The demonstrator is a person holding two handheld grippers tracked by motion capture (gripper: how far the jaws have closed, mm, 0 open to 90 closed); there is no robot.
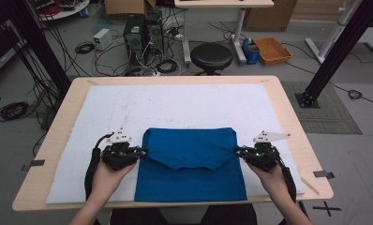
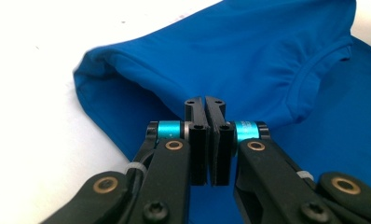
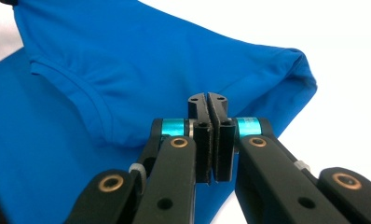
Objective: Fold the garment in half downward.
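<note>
At the blue shirt's [image 1: 190,164] side edges, left claw [image 1: 140,151] and right claw [image 1: 238,151] pinch its folded-over layer.

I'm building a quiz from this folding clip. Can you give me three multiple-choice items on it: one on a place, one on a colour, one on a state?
1. Where does the shirt lie?
A. On the white mat, near the table's front edge
B. On the stool
C. On the floor

2. What colour is the shirt?
A. Red
B. Blue
C. Grey

3. How do the jaws of the left tool and the right tool stand?
A. Both wide open
B. One open, one shut
C. Both shut

Answers:
1. A: the high view shows it flat on the mat between the two hands.
2. B: it is blue in every view.
3. C: in each gripper view the jaws meet with no gap.
</note>
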